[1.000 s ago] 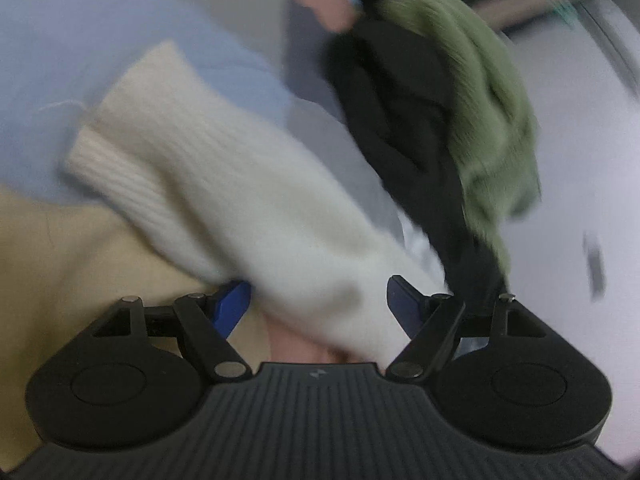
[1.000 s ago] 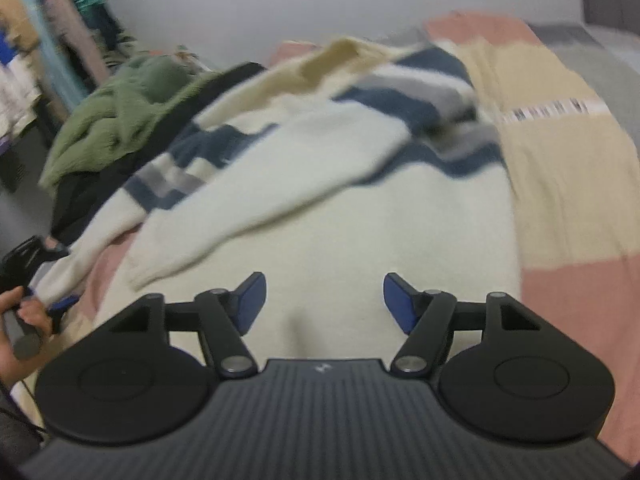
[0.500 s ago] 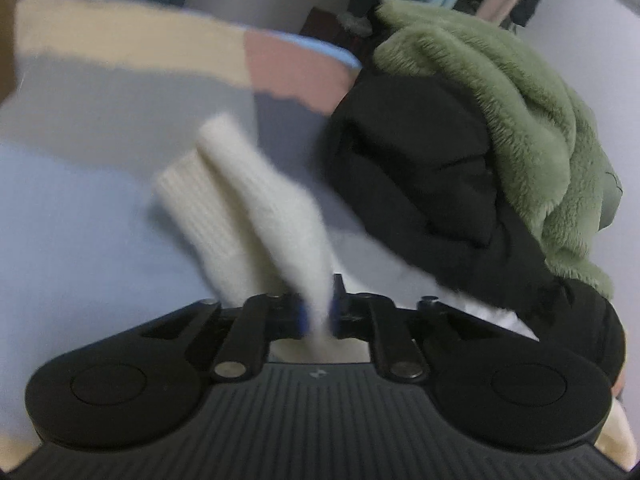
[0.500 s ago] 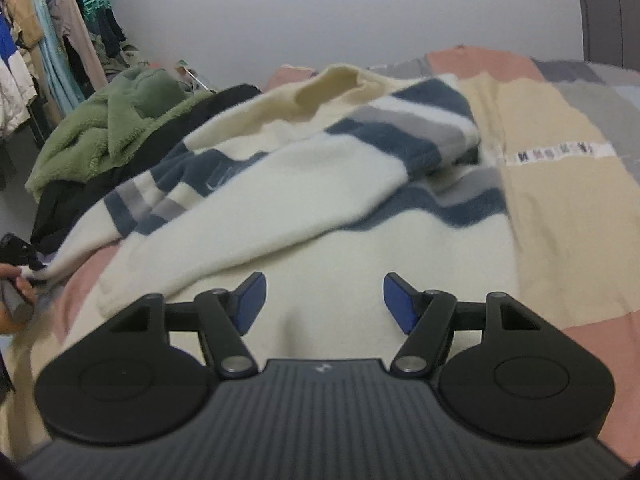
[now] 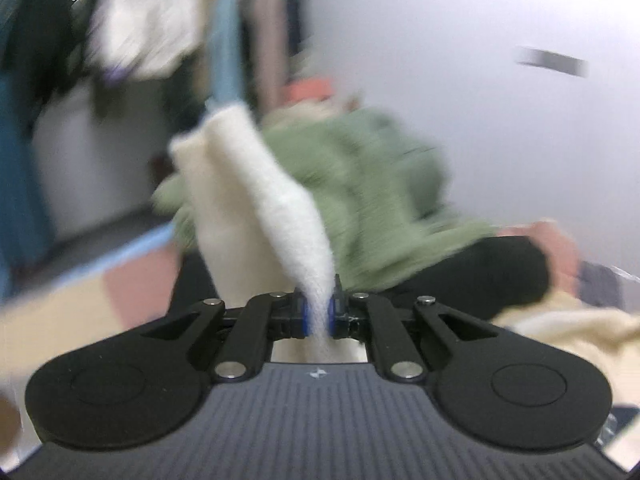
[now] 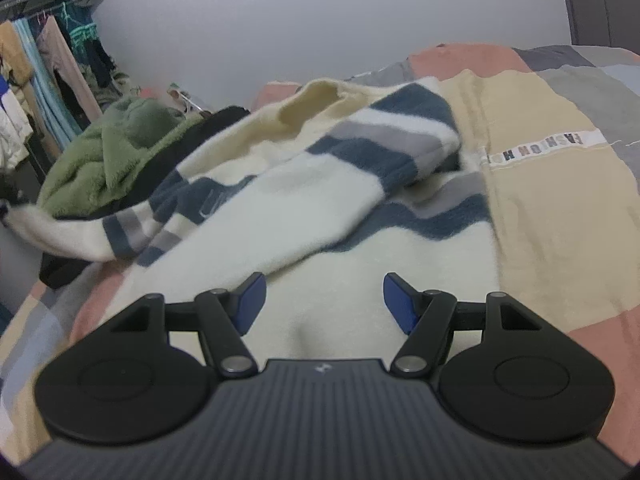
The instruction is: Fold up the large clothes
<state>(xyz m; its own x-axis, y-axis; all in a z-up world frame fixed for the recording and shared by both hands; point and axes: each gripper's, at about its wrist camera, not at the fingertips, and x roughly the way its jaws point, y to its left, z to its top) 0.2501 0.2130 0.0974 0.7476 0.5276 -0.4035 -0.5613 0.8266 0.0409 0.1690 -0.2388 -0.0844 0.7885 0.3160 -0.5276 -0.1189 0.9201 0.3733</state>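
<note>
Left gripper (image 5: 318, 316) clamped on cream sleeve (image 5: 256, 208), green fleece (image 5: 360, 200) just beyond; right gripper (image 6: 322, 304) wide open, empty, w/ striped sweater (image 6: 304, 192) ahead.

My left camera looks along my fingers, close, at the green fleece (image 5: 360, 184) and clothes rack (image 5: 132, 20). My right camera looks slightly down over the sweater (image 6: 304, 208) on the bed (image 6: 560, 208). Both views share fleece (image 6: 108, 152), rack and sweater.

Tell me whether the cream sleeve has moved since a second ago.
Yes. In the right wrist view the cream sleeve has been pulled up and left, off the bedspread, toward the green fleece.
</note>
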